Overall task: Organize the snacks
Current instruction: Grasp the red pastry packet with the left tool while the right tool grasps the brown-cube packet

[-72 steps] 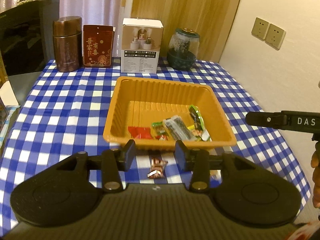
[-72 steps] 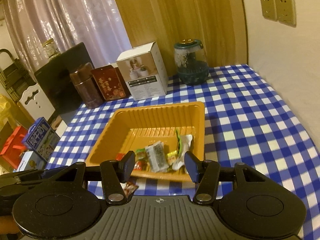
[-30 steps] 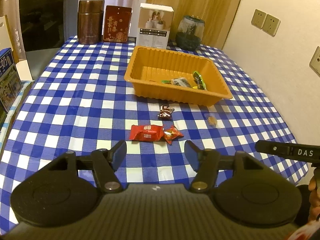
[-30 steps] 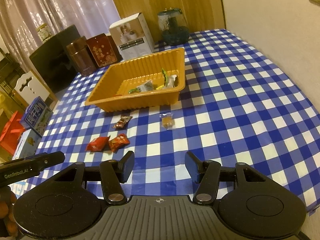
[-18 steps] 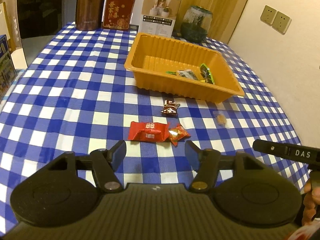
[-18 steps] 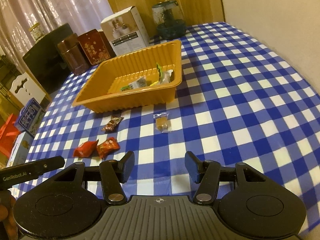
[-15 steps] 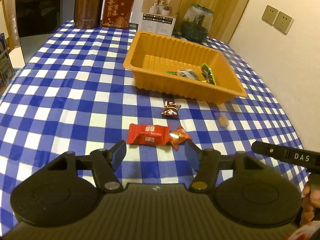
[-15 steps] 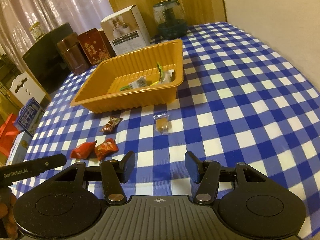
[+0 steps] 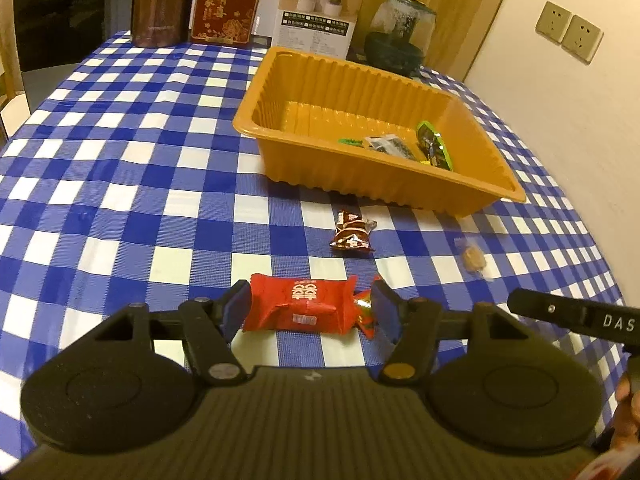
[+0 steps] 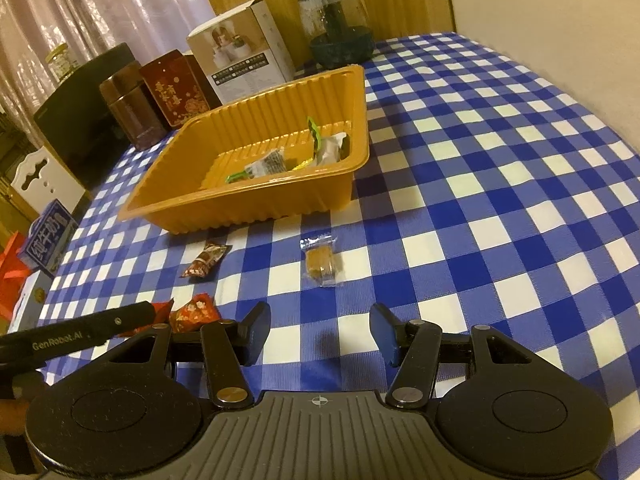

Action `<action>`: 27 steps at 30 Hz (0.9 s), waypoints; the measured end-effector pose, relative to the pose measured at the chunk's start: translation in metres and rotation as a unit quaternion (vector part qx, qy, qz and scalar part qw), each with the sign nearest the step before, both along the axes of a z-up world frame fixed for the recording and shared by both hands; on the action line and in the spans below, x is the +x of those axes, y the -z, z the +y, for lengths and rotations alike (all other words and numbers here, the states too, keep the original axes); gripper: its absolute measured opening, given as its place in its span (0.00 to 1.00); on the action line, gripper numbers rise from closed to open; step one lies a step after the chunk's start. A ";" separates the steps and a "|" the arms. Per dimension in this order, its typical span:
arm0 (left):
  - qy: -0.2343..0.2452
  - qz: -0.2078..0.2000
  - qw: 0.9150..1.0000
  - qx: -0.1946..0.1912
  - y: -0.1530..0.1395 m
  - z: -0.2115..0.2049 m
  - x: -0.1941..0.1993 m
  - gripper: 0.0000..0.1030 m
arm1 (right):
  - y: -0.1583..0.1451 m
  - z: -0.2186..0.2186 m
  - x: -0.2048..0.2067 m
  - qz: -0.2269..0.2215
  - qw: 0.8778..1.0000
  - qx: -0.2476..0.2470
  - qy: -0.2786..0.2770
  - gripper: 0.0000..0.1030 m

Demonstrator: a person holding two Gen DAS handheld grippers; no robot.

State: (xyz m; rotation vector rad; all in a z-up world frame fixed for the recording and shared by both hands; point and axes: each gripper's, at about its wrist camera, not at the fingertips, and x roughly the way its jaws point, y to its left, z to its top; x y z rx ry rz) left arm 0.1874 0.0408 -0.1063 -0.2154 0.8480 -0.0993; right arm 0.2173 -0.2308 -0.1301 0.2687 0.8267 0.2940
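An orange tray [image 9: 472,196] [image 10: 256,208] stands on the blue checked tablecloth and holds several wrapped snacks [image 9: 432,148]. In front of it lie a brown wrapped candy [image 9: 352,234] [image 10: 206,262], a clear-wrapped brown biscuit [image 9: 472,258] [image 10: 320,260], a red snack pack [image 9: 302,308] and a small red-orange candy [image 9: 366,308] [image 10: 194,310]. My left gripper [image 9: 310,310] is open, with its fingers on either side of the red snack pack and not closed on it. My right gripper [image 10: 318,334] is open and empty, just short of the biscuit.
At the table's far edge stand a brown canister [image 9: 160,4], a red tin [image 9: 226,2], a white box [image 9: 320,8] and a glass jar [image 9: 396,36]. A wall is on the right. Boxes [image 10: 48,240] lie beyond the left table edge.
Both grippers have pulled back from the tray and dropped toward the table. The left gripper has moved forward so its open fingers now flank the red snack pack. The right gripper has neared the biscuit.
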 end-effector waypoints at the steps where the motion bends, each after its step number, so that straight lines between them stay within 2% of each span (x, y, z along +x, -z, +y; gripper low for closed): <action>1: 0.001 0.001 1.000 0.001 0.002 0.000 0.001 0.61 | 0.001 0.001 0.002 0.000 1.000 0.000 0.000 0.54; 7: -0.005 0.009 1.000 0.001 0.011 0.001 0.003 0.58 | 0.006 0.003 0.009 0.002 1.000 -0.002 0.002 0.54; 8: -0.005 0.011 1.000 0.001 0.012 0.001 0.004 0.54 | 0.007 0.003 0.010 0.002 1.000 -0.002 0.002 0.54; 17: -0.001 0.007 1.000 0.010 0.012 0.001 0.002 0.40 | 0.009 0.004 0.014 0.001 1.000 -0.007 0.001 0.54; 27: -0.017 -0.008 1.000 0.002 -0.002 0.009 -0.010 0.37 | 0.014 0.016 0.026 -0.010 0.999 -0.032 -0.019 0.54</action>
